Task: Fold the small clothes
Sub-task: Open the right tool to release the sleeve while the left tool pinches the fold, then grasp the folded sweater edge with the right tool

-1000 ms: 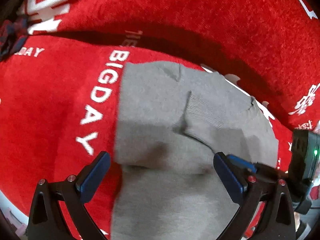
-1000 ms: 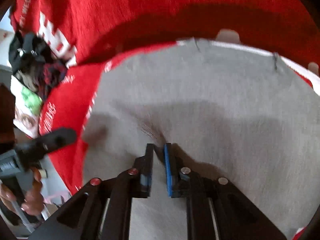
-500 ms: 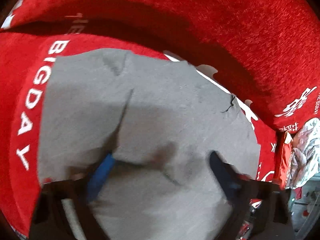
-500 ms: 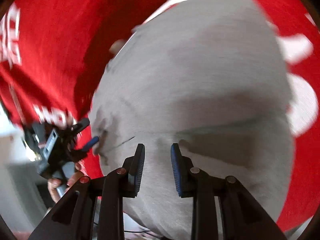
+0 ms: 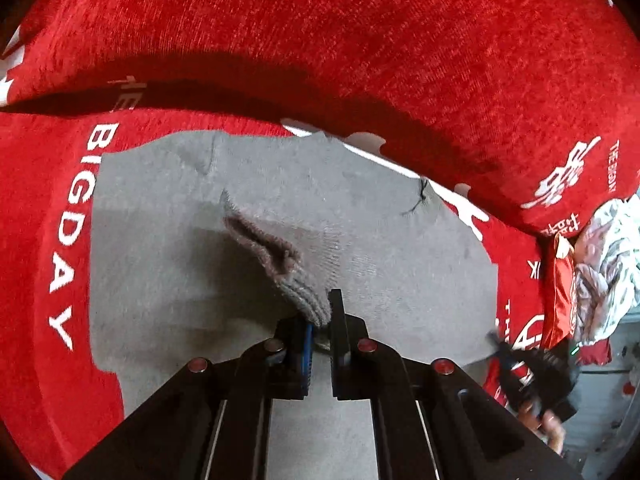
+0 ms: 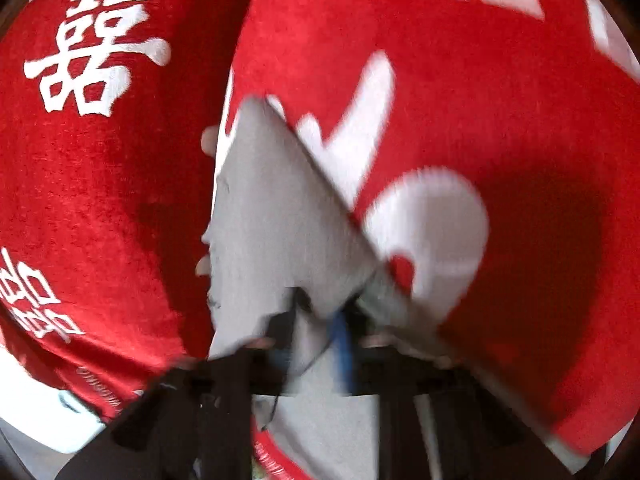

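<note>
From your left wrist view, your left gripper [image 5: 320,322] is clamped on a ribbed cuff [image 5: 298,288] of the grey garment [image 5: 168,248], which lies flat on the red blanket [image 5: 360,40]. The cuff runs up and left from the jaws, so the sleeve's long axis points away from you.

From your right wrist view, blurred, your right gripper [image 6: 320,332] is pinched narrow on a grey edge [image 6: 276,220] lifted off the blanket [image 6: 500,120].
</note>
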